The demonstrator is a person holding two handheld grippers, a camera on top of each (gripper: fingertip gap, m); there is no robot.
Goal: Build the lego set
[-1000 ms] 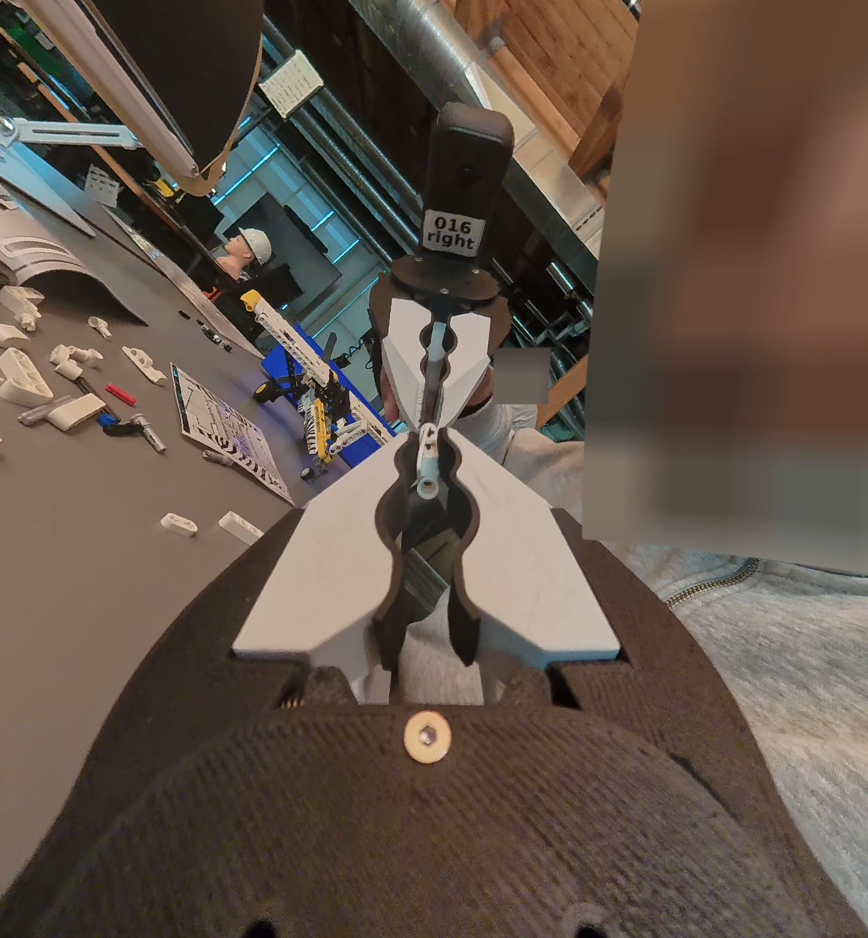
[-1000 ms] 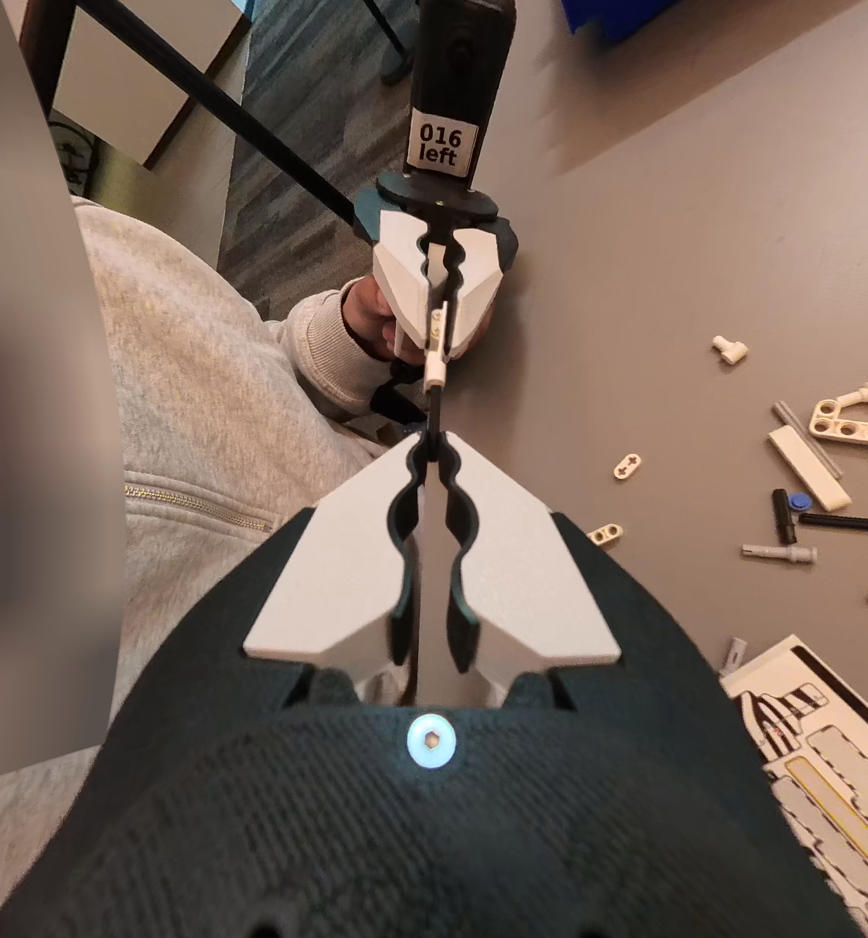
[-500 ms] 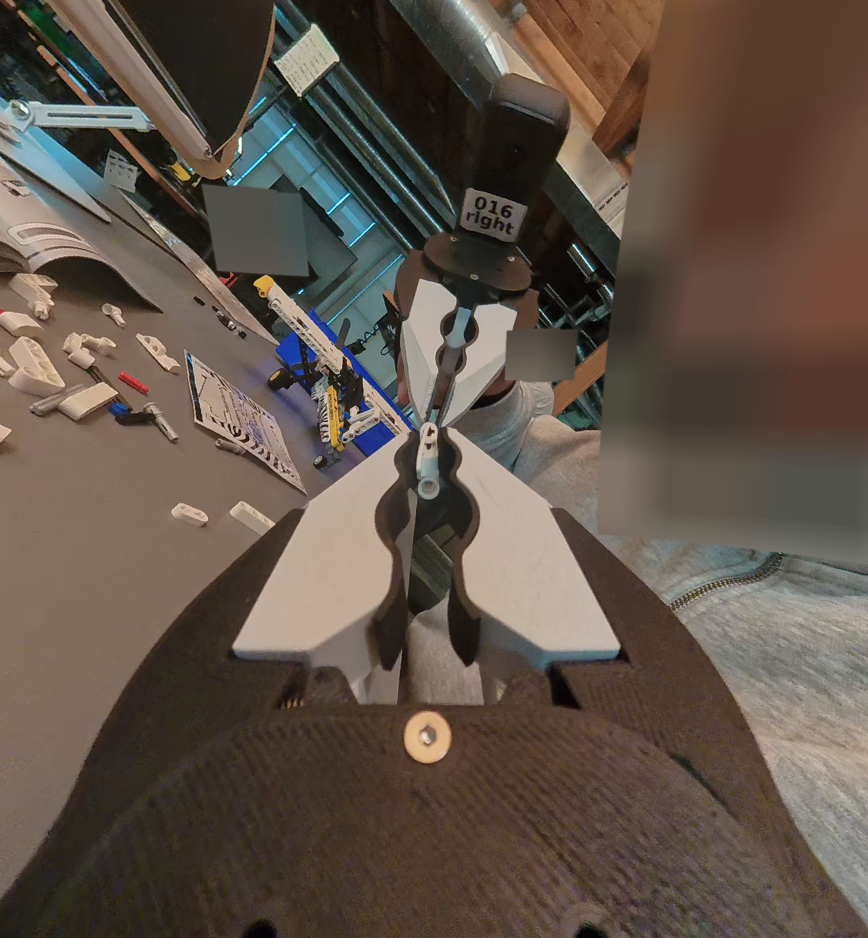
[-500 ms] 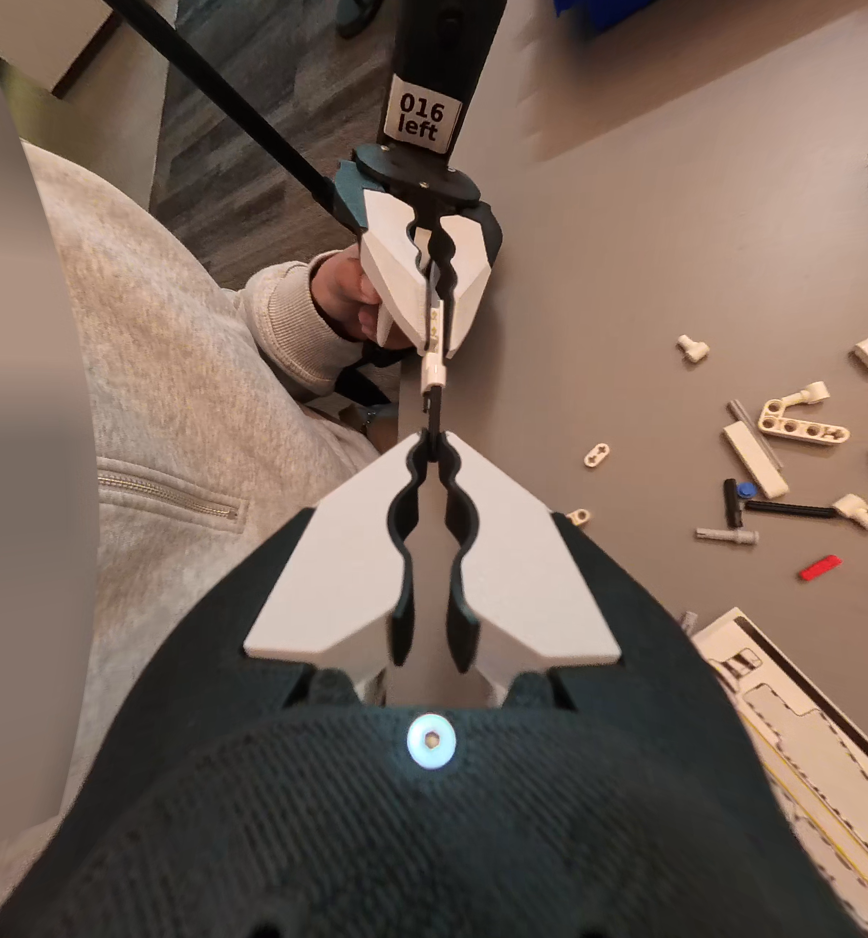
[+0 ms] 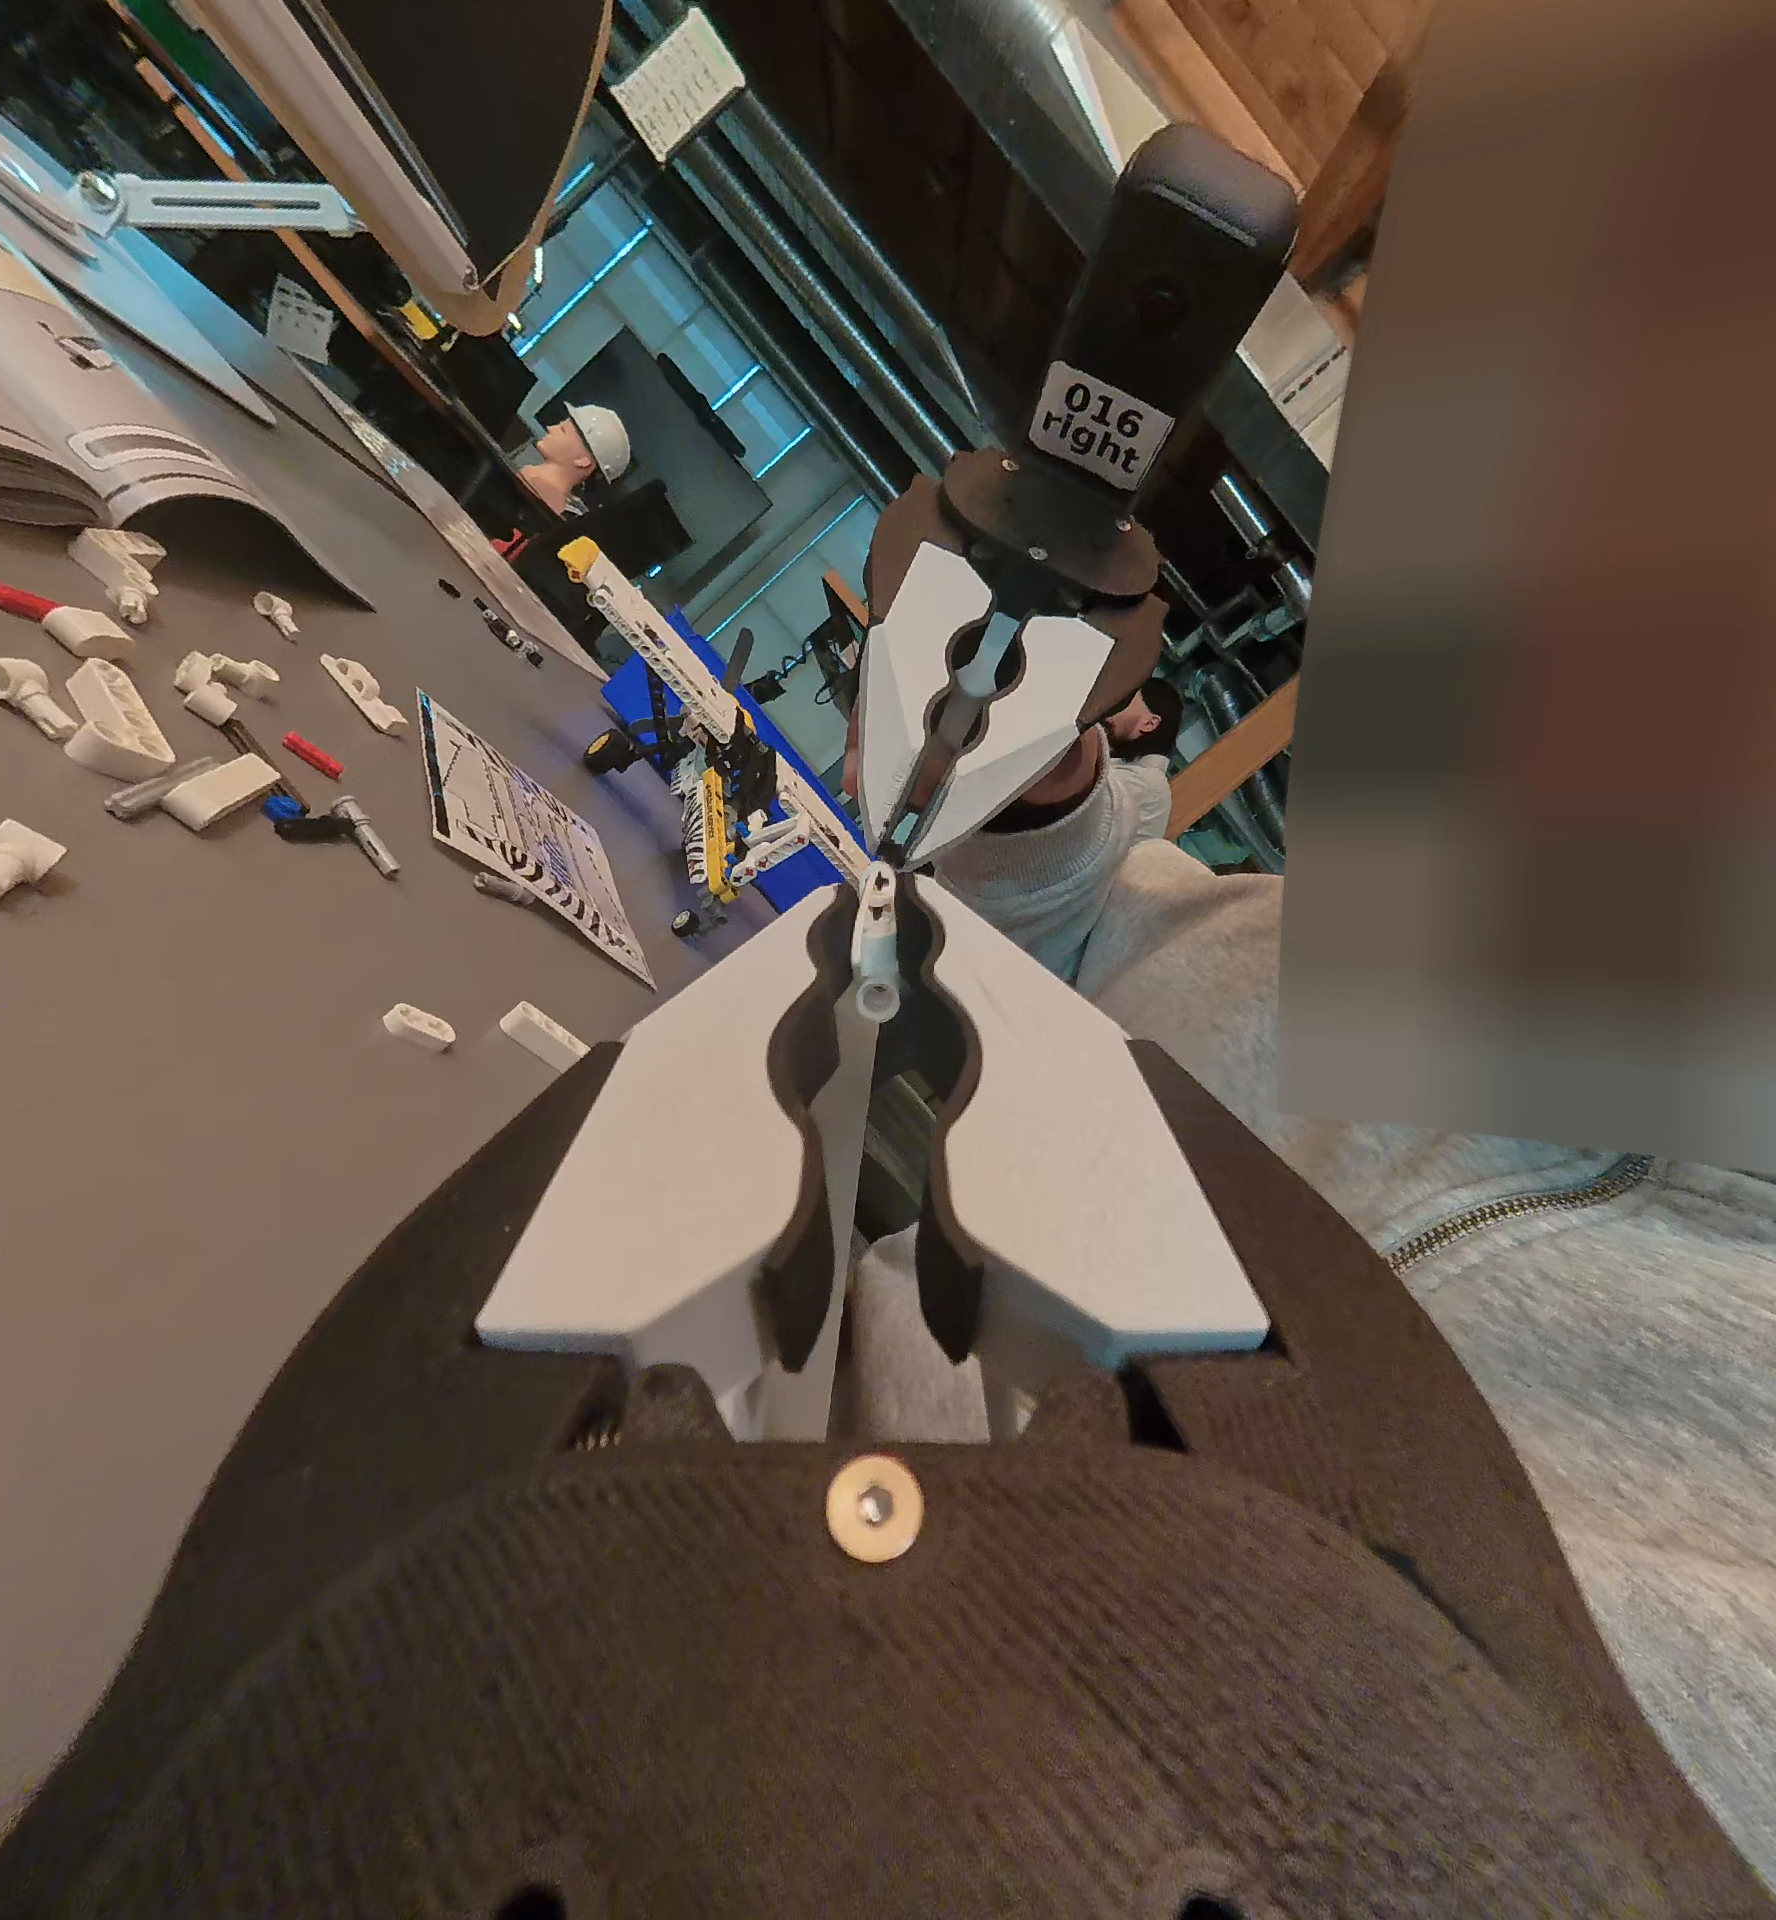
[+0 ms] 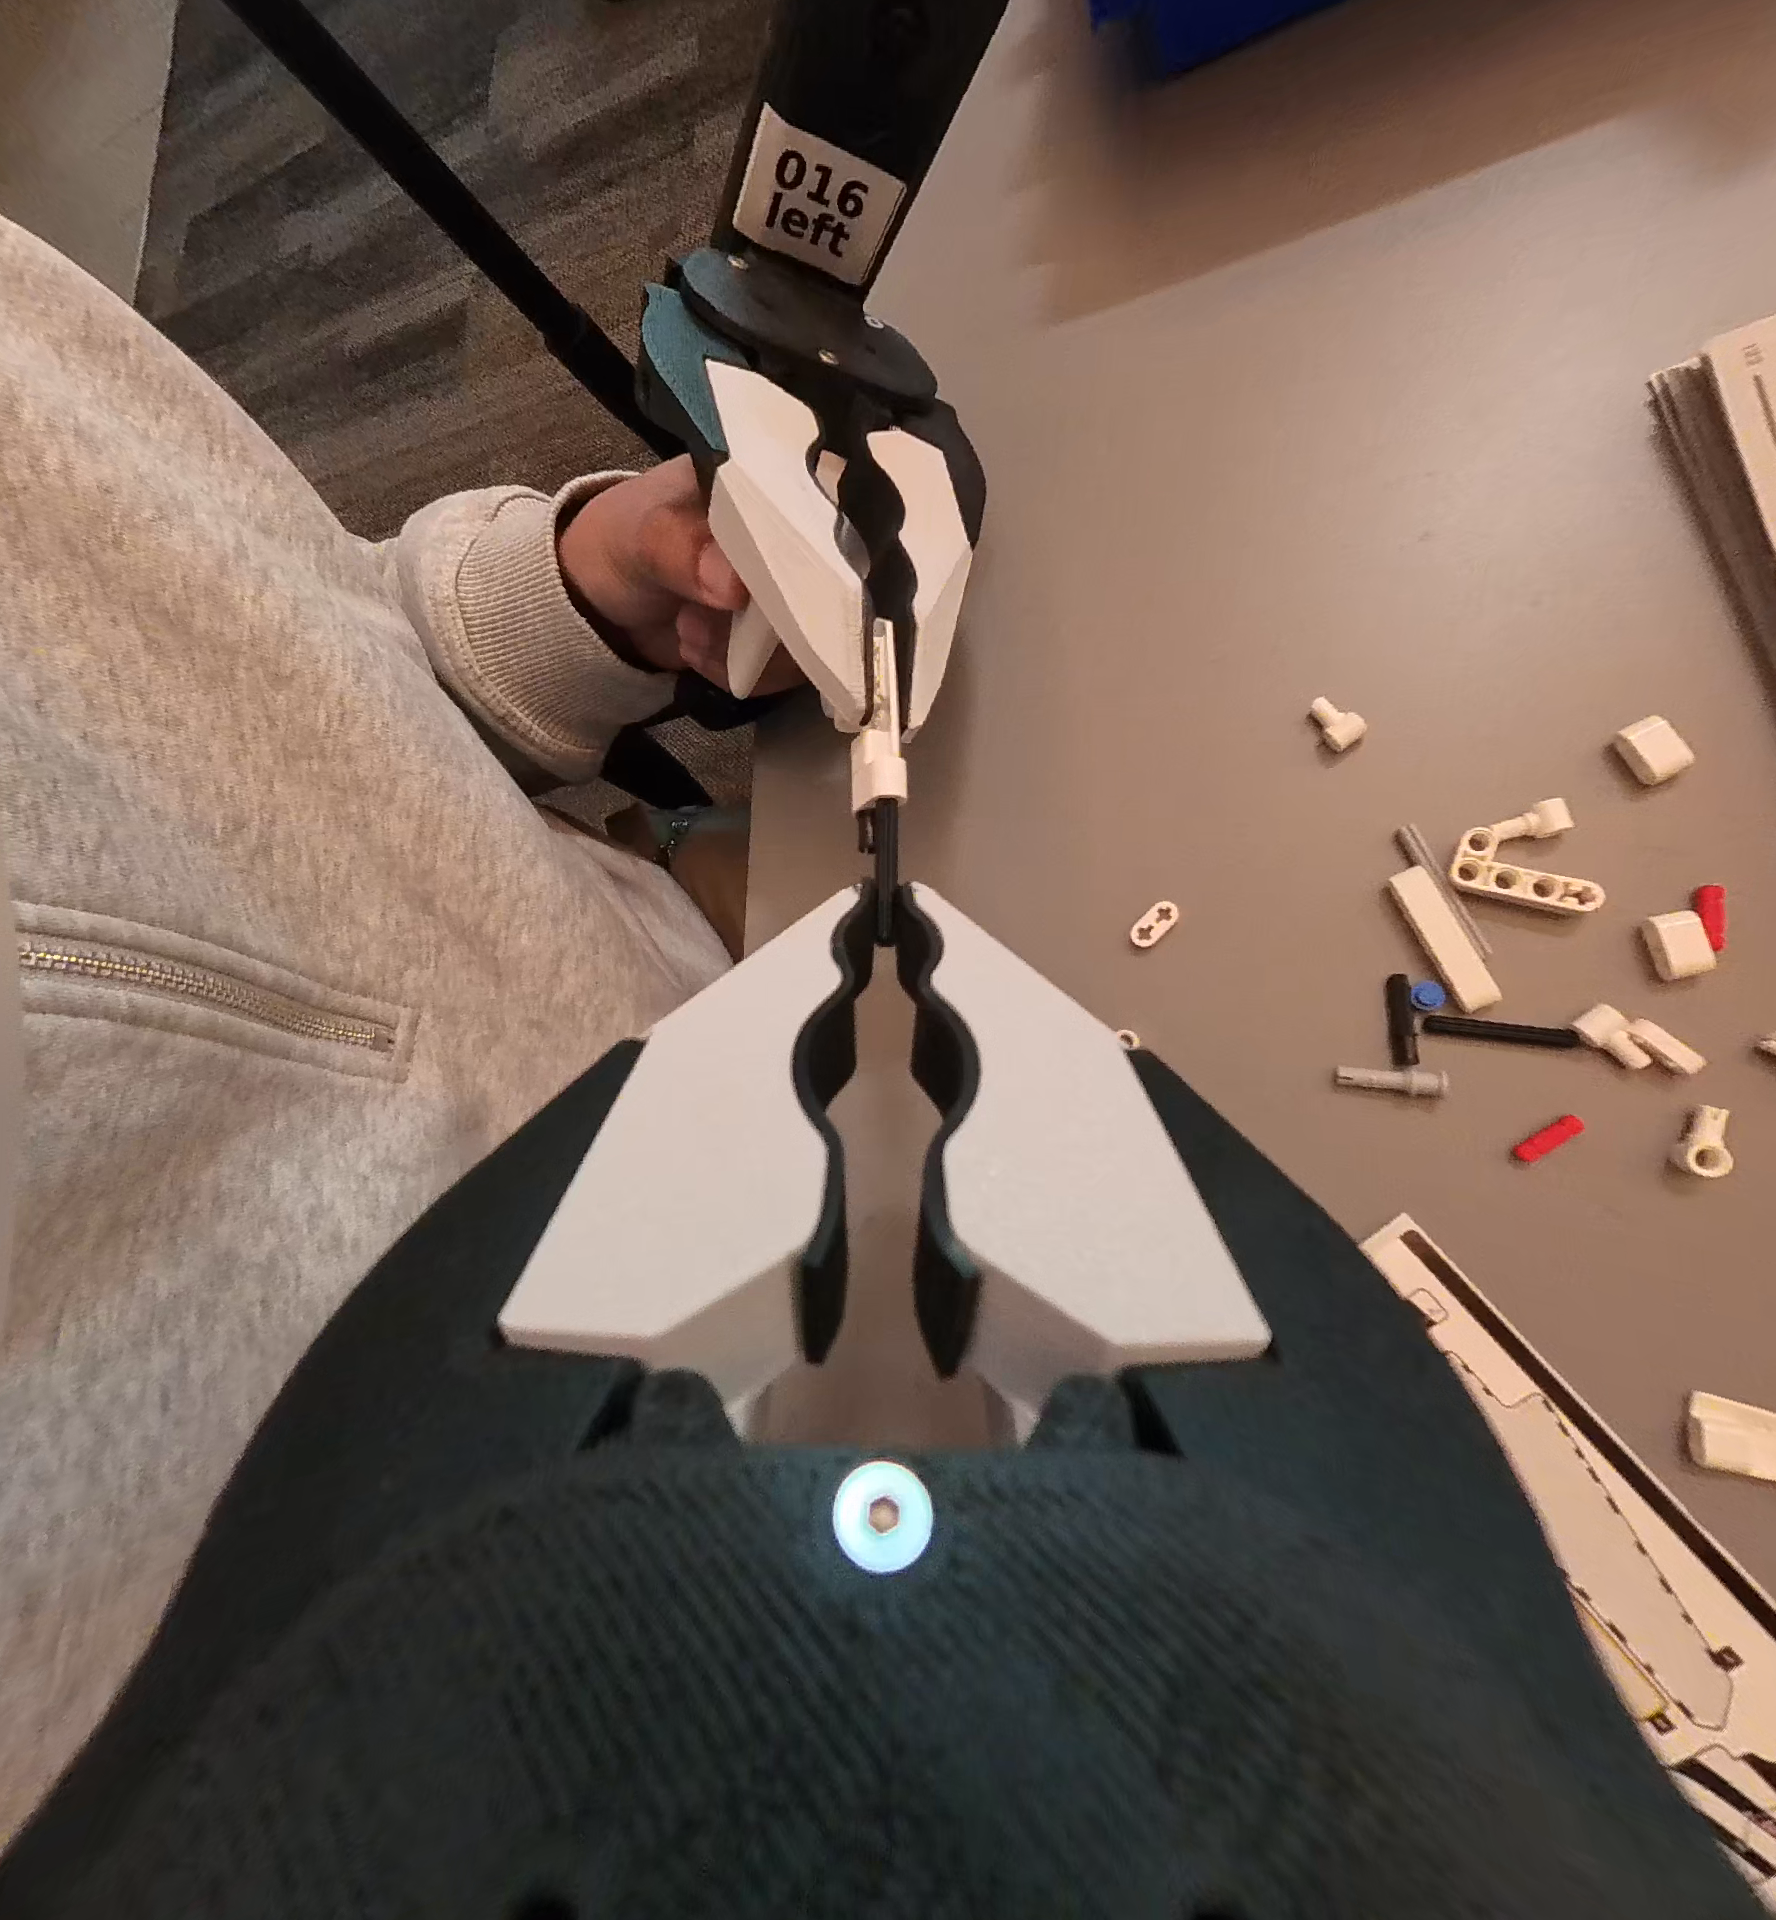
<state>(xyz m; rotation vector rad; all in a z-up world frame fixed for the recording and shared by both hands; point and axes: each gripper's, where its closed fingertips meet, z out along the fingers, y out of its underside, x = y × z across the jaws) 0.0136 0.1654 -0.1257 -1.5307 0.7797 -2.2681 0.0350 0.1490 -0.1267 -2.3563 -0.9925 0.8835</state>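
Note:
My left gripper (image 5: pixel 879 896) is shut on a small white connector (image 5: pixel 876 935), held in the air over the table's near edge. My right gripper (image 6: pixel 882 902) faces it tip to tip and is shut on a thin black axle (image 6: pixel 886 847). The axle's far end meets the white connector (image 6: pixel 879 771), which sticks out of the left gripper (image 6: pixel 889 717). I cannot tell how deep the axle sits in it. In the left wrist view the right gripper (image 5: pixel 896 844) tilts to the right.
Loose white, black, red and blue pieces (image 6: pixel 1486 966) lie on the grey table (image 6: pixel 1227 582). A sticker sheet (image 5: pixel 520 831), an open instruction booklet (image 5: pixel 84 457) and a part-built white and yellow model (image 5: pixel 697 758) lie farther off. The person's grey hoodie (image 6: pixel 240 831) is close by. Left and right tips are no more than a few centimetres apart.
Both grippers stay shut and tip to tip. The pair has swung, so the right gripper tilts more in the left wrist view and more of the table shows in the right wrist view.

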